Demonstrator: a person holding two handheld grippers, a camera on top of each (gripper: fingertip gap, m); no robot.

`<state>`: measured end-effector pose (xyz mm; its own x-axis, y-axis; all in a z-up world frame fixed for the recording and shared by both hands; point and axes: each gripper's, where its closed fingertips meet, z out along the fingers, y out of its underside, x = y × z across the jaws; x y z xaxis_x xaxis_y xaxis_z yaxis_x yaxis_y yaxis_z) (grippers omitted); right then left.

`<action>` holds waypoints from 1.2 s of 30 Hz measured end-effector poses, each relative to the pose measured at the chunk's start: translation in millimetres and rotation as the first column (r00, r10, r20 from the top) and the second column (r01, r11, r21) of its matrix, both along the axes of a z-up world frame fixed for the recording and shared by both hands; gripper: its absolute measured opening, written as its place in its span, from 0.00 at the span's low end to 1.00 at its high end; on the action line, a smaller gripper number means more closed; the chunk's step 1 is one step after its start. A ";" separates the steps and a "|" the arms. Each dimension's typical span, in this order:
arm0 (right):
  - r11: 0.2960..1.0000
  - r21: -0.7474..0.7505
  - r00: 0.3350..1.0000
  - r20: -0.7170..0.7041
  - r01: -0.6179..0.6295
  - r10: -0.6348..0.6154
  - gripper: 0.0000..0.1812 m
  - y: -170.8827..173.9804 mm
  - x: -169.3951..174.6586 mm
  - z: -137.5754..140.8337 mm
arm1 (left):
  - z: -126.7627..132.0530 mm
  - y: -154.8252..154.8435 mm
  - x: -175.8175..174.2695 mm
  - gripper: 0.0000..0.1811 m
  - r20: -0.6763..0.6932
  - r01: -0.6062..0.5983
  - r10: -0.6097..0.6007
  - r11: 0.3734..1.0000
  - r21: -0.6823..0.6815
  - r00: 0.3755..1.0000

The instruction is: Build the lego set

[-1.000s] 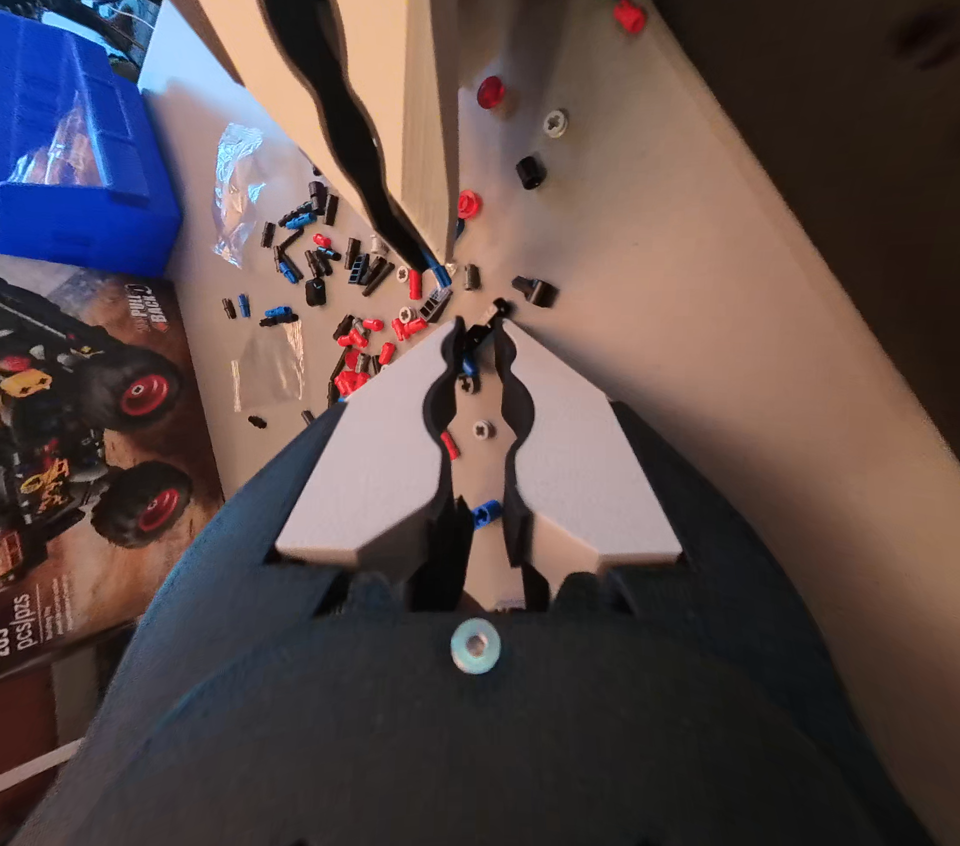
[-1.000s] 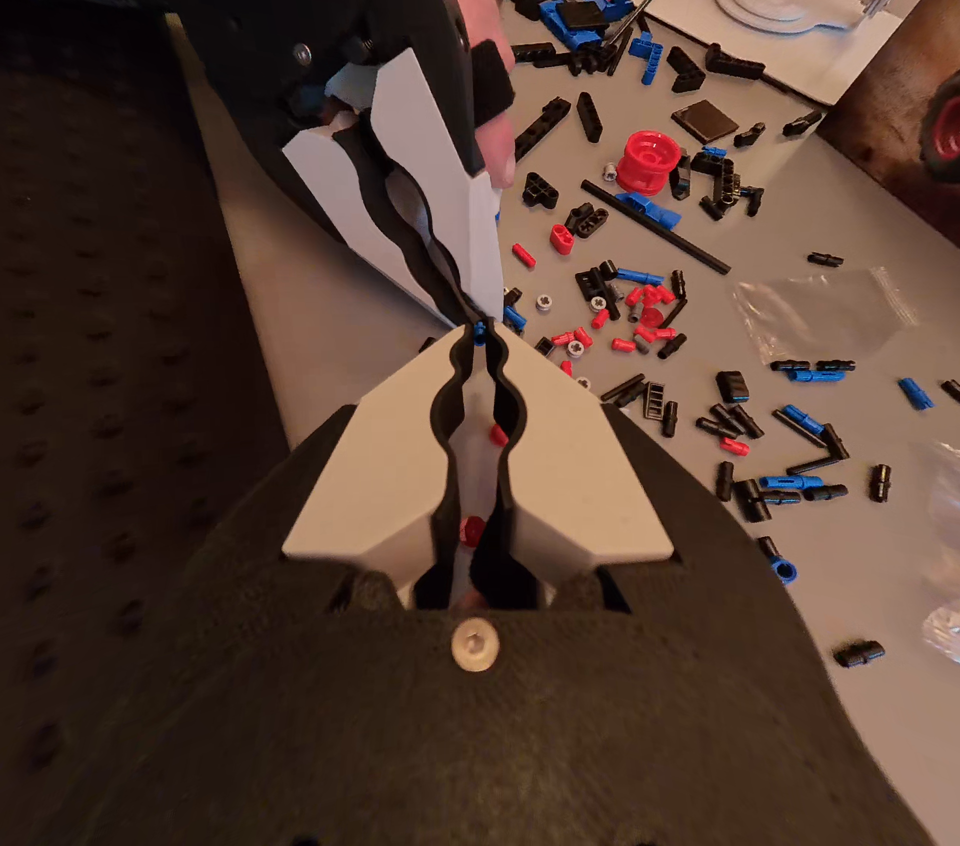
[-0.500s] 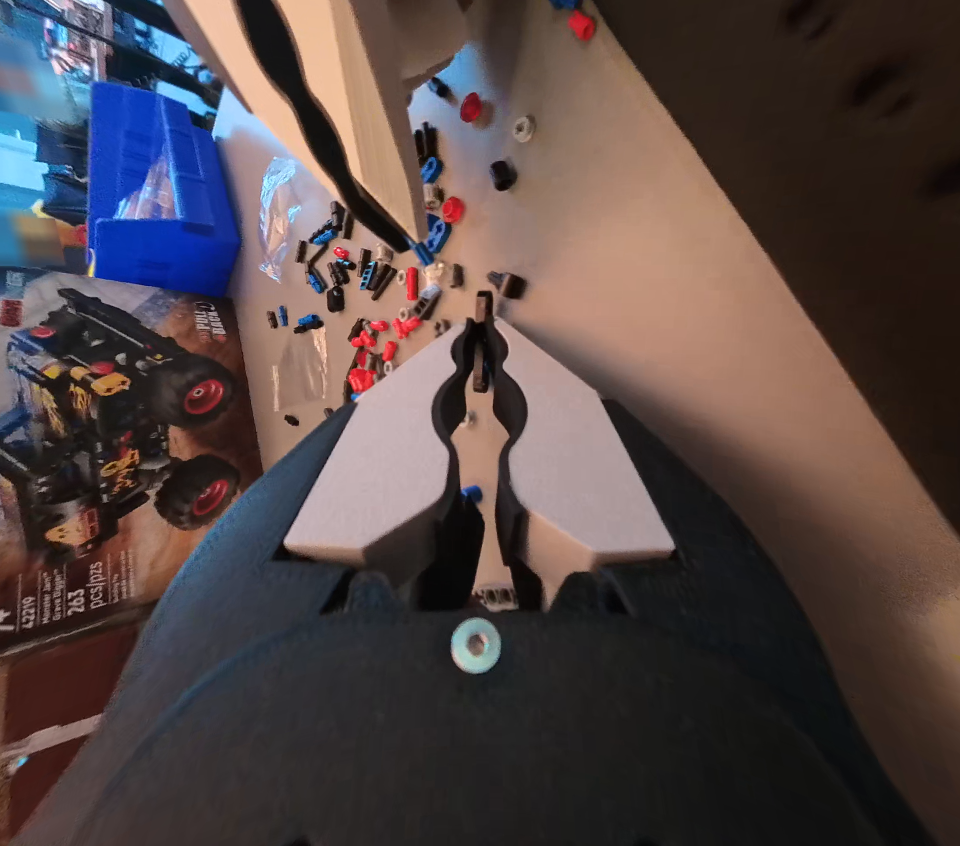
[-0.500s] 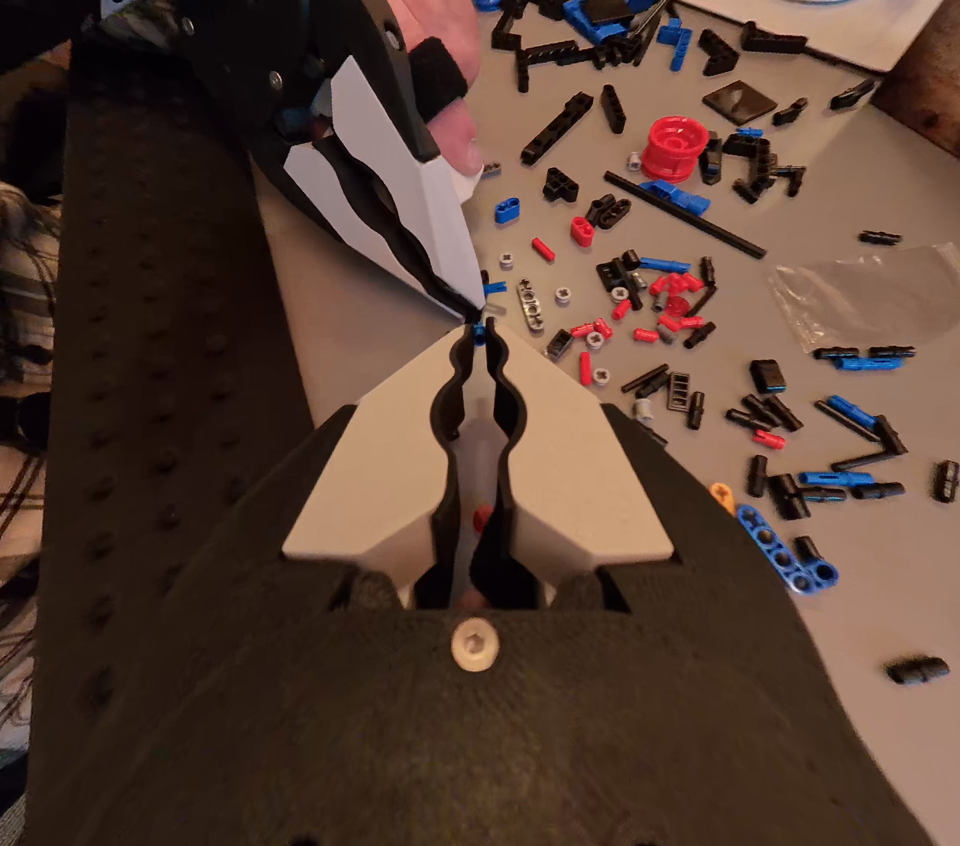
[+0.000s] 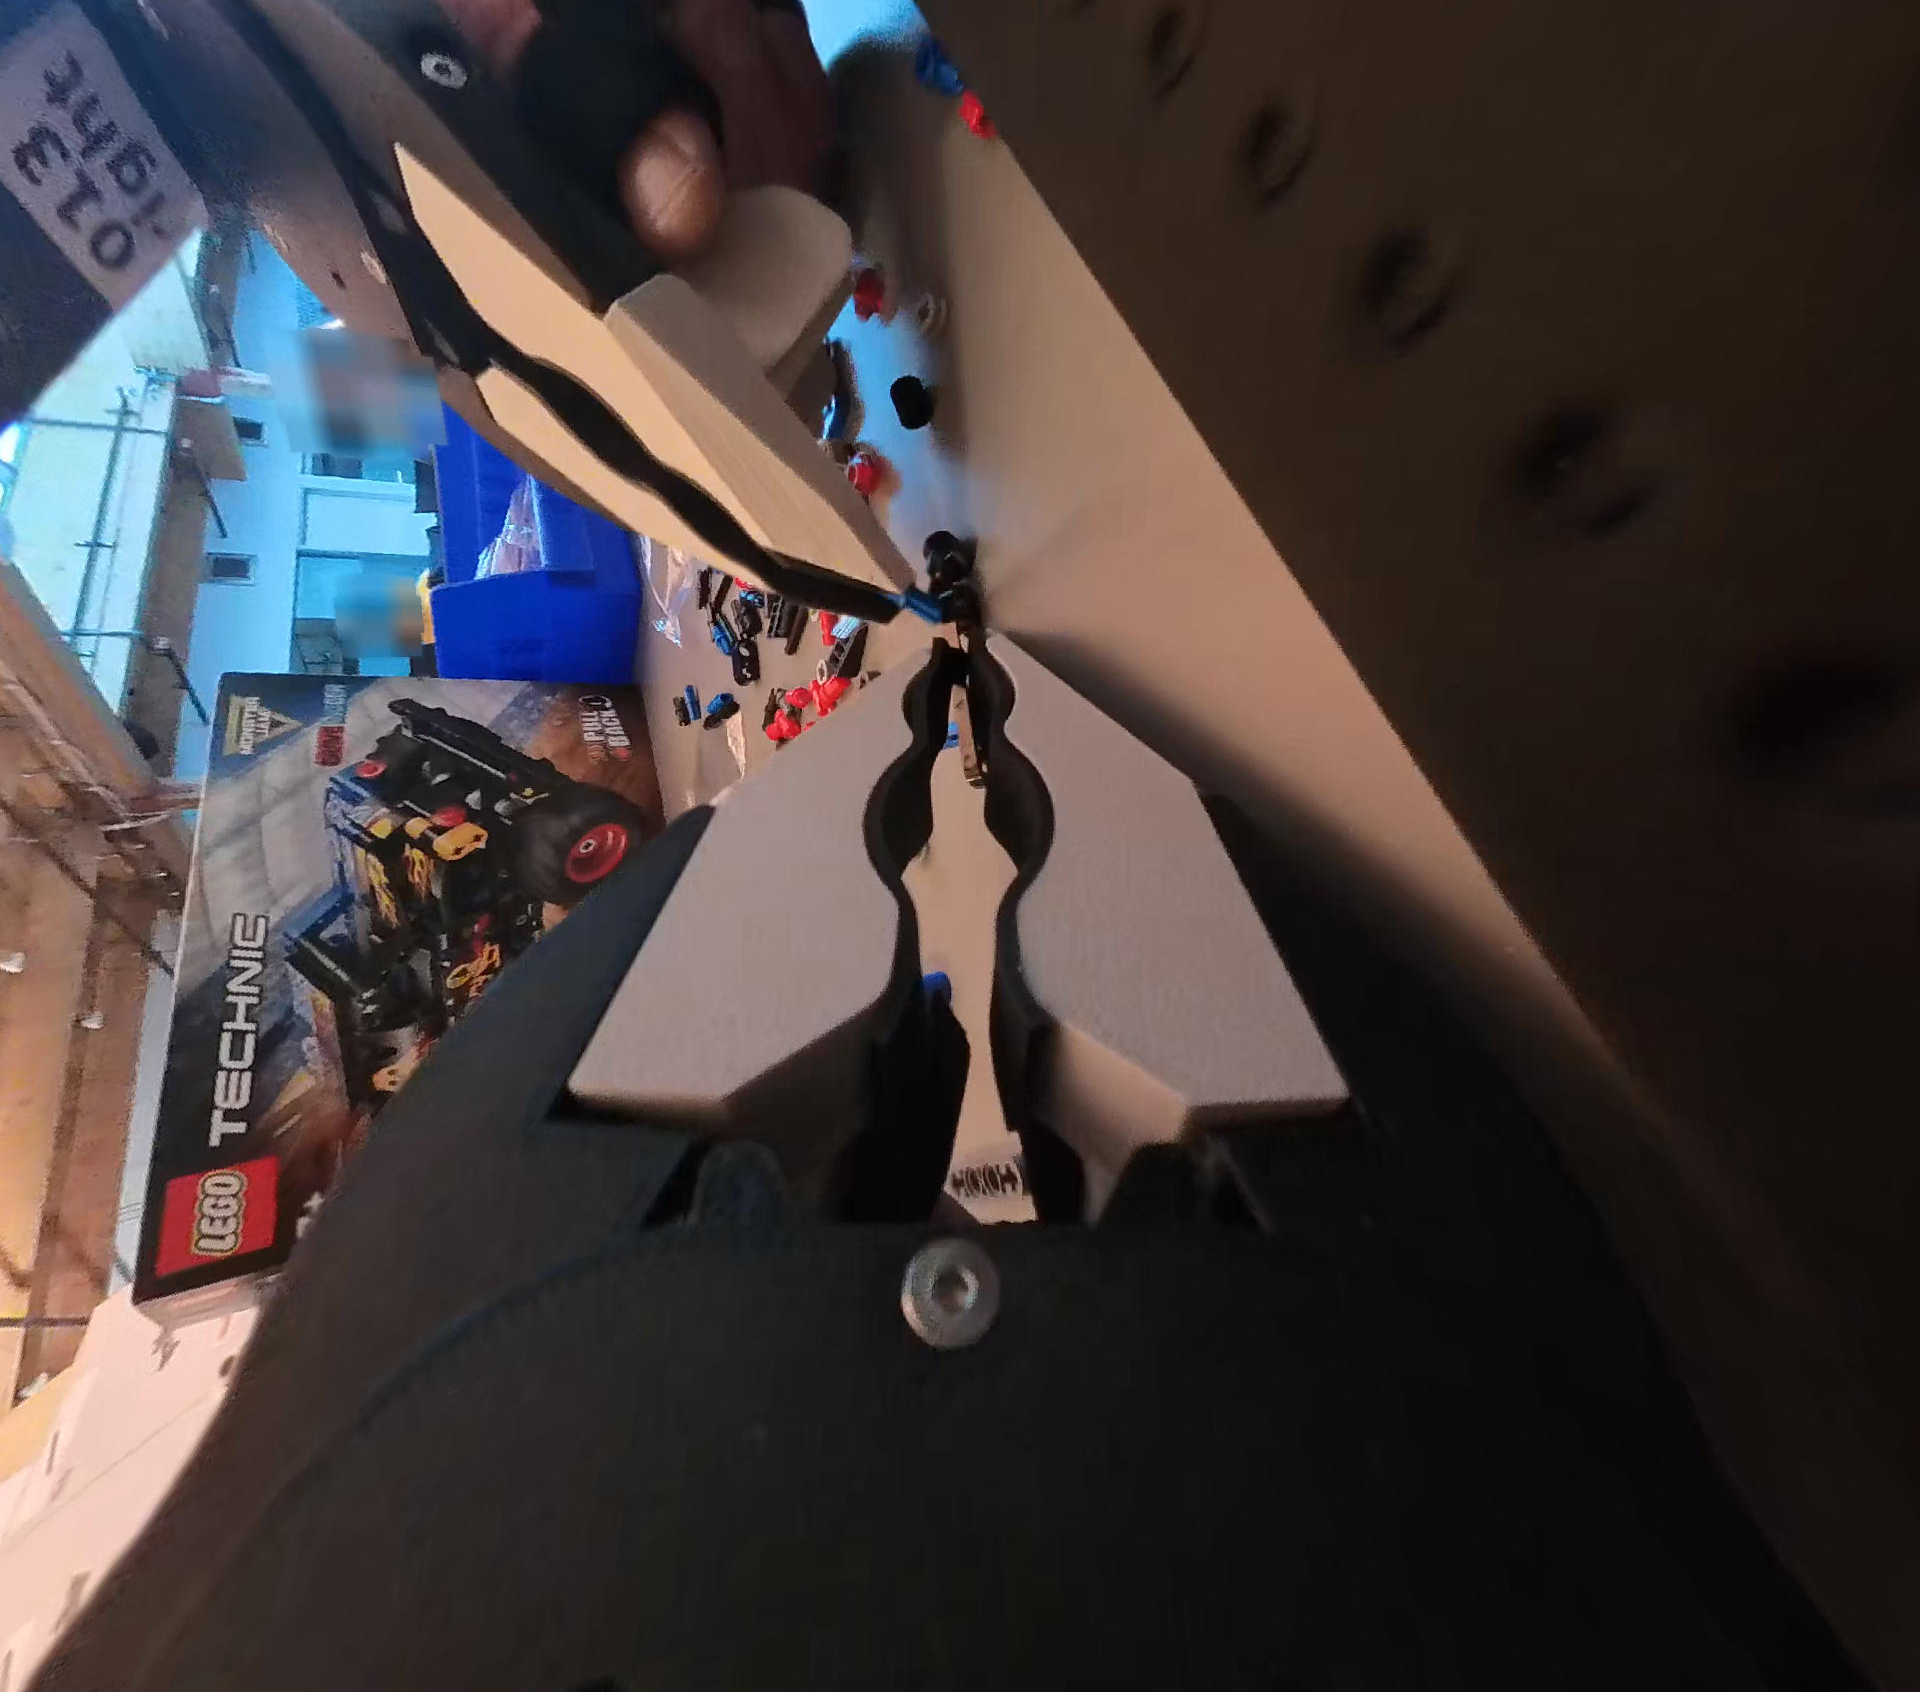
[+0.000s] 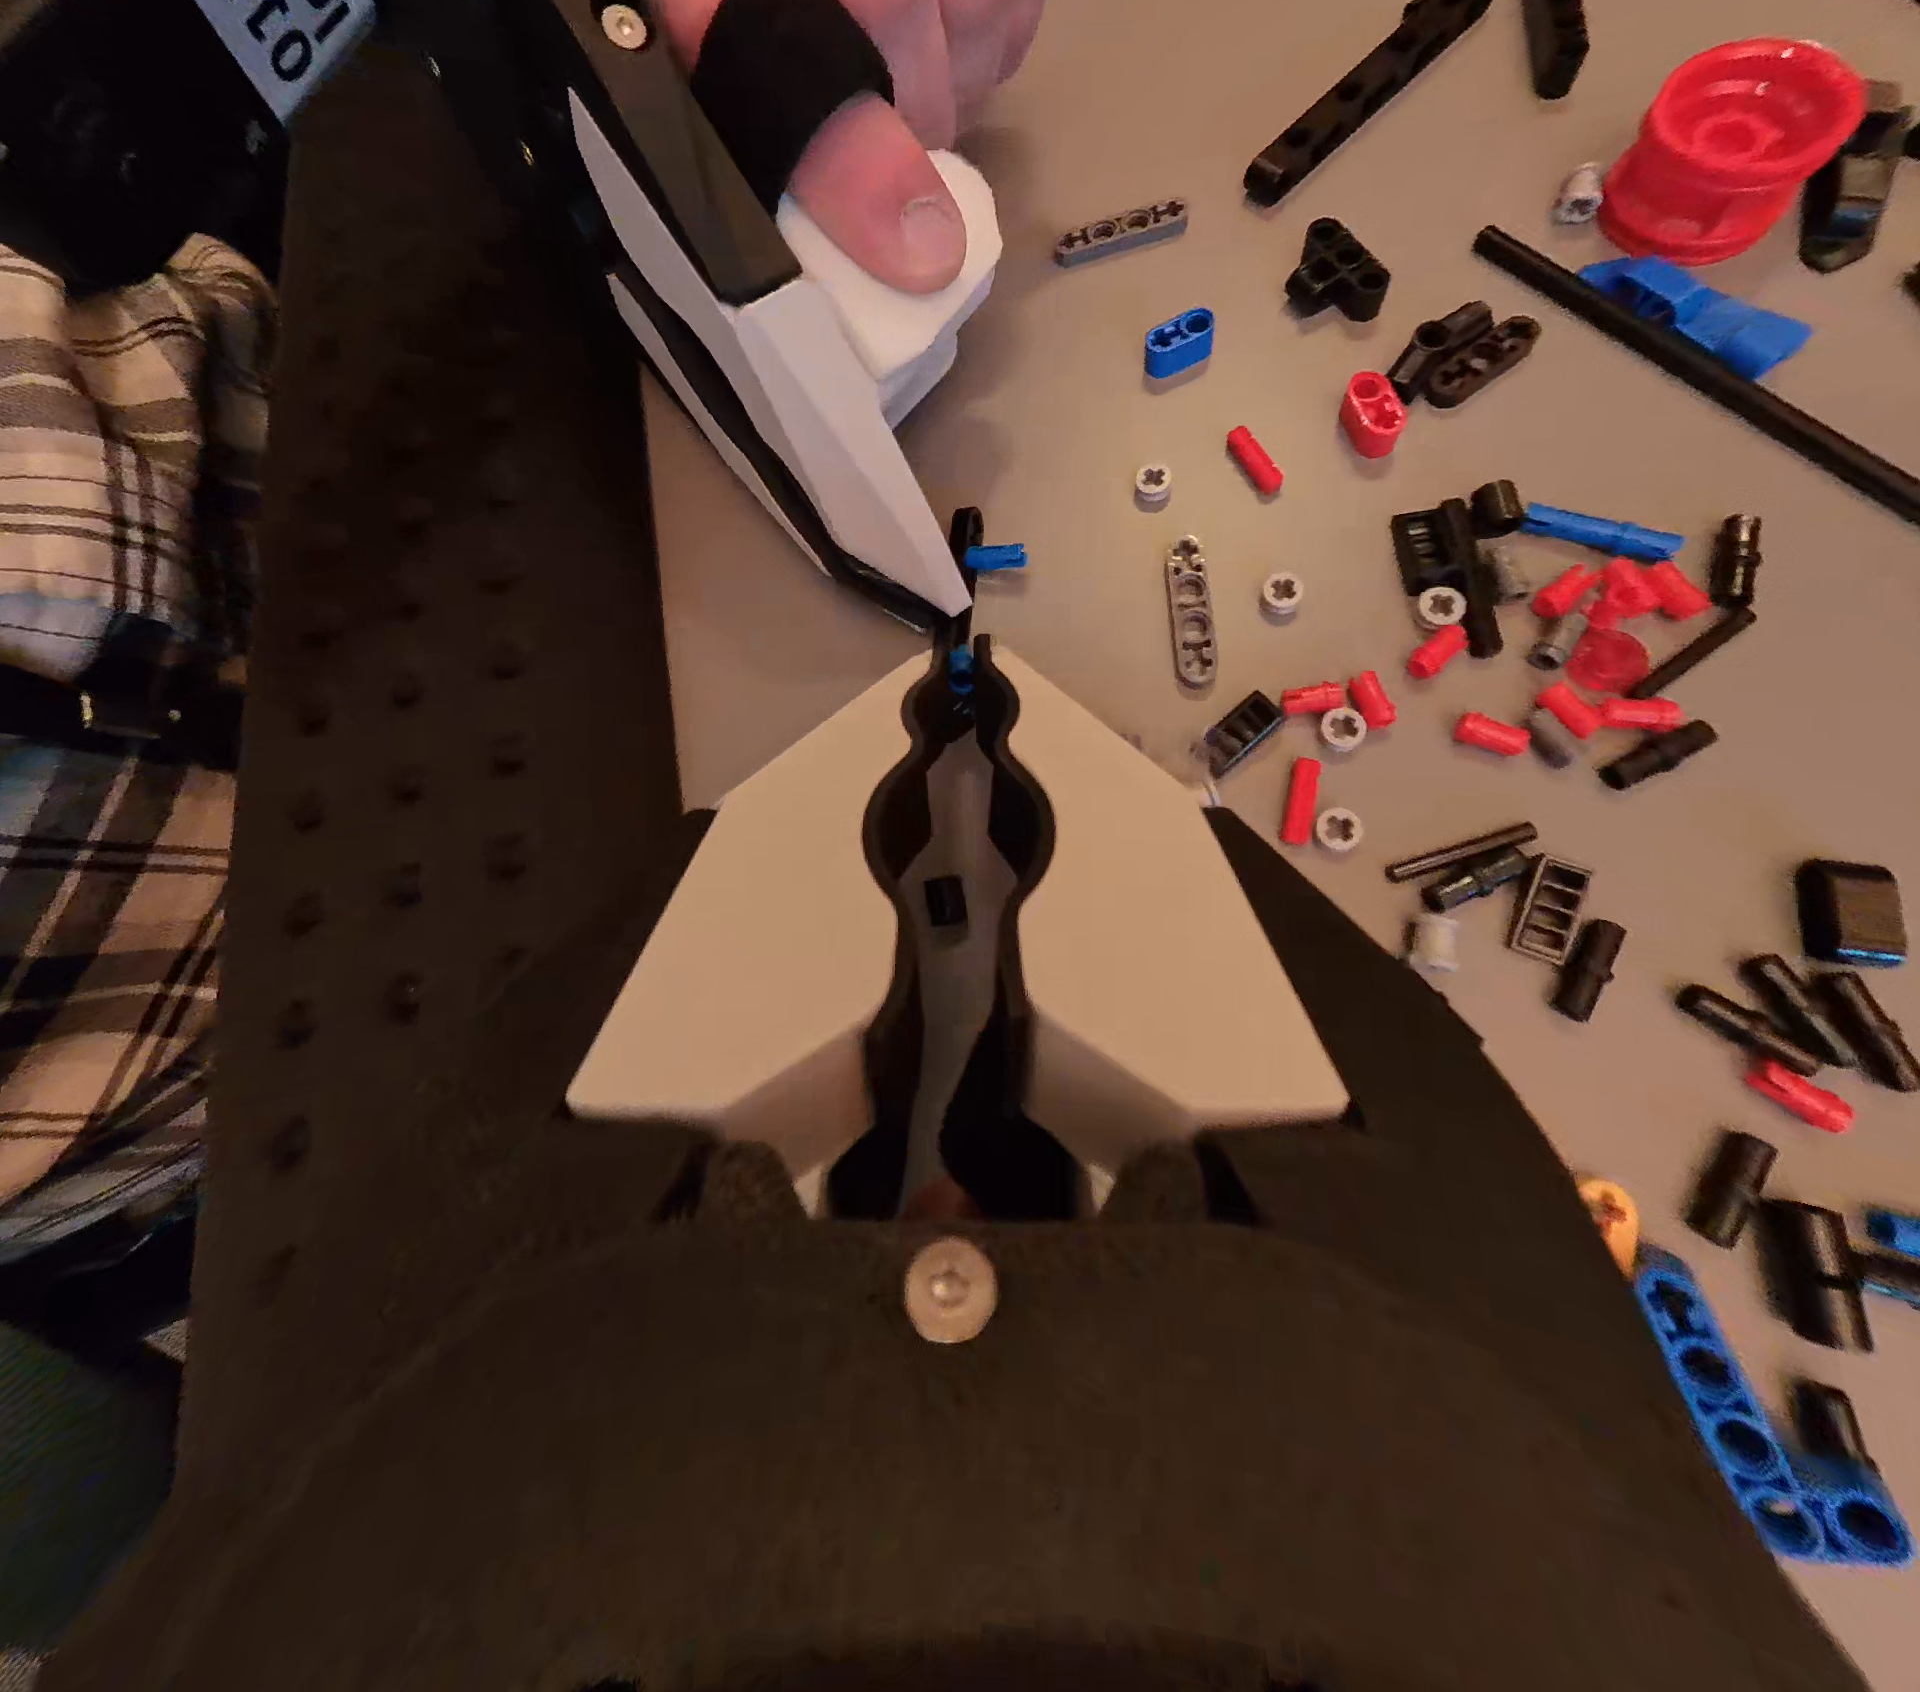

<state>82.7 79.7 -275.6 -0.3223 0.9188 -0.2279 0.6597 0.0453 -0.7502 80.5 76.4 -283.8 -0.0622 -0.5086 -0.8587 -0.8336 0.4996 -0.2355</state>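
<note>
Since half a second ago both tools have lifted and tilted, and the two held pieces have met tip to tip above the surface [image 6: 1091, 84].

The left hand-held gripper [image 5: 957, 655] is clenched on a thin black liftarm [image 6: 965, 572], which sticks out past its tips and carries a blue pin [image 6: 995, 556] poking sideways. The right hand-held gripper [image 6: 963, 674] is clenched on a second small blue pin [image 6: 959, 668], touching the liftarm's lower end.

These parts look light, rigid and slick. I judge the pin is best kept pinched across its middle, and the beam on its flat faces, so neither twists as they press together.

Left of the tools runs a dark perforated panel [image 6: 416, 707]. To the right, loose pieces lie scattered: a grey thin beam [image 6: 1193, 614], red pins [image 6: 1621, 603], a red wheel hub [image 6: 1725, 146] and a long black axle [image 6: 1704, 385]. None stands between the tips; a dropped pin could vanish among them.
</note>
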 end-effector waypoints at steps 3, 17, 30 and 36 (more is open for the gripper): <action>0.999 -0.003 0.999 0.029 -0.034 0.034 0.01 -2.6 0.5 -3.2 | 0.2 -2.3 -0.4 0.00 0.005 0.001 -0.001 1.000 0.000 1.000; 0.999 -0.009 0.999 0.023 -0.034 0.034 0.01 -2.4 -1.9 -3.7 | 4.7 3.1 -9.9 0.11 0.113 -0.072 0.099 0.973 -0.220 0.989; 0.999 -0.013 0.999 0.009 -0.035 0.035 0.00 -3.6 -2.2 -2.1 | -1.1 0.7 -2.0 0.00 0.089 -0.050 0.074 0.969 -0.243 0.993; 0.999 -0.012 0.999 0.006 -0.049 0.049 0.00 -9.9 -5.6 -2.0 | 0.7 -3.5 -4.2 0.00 0.100 -0.024 0.037 0.991 -0.130 0.994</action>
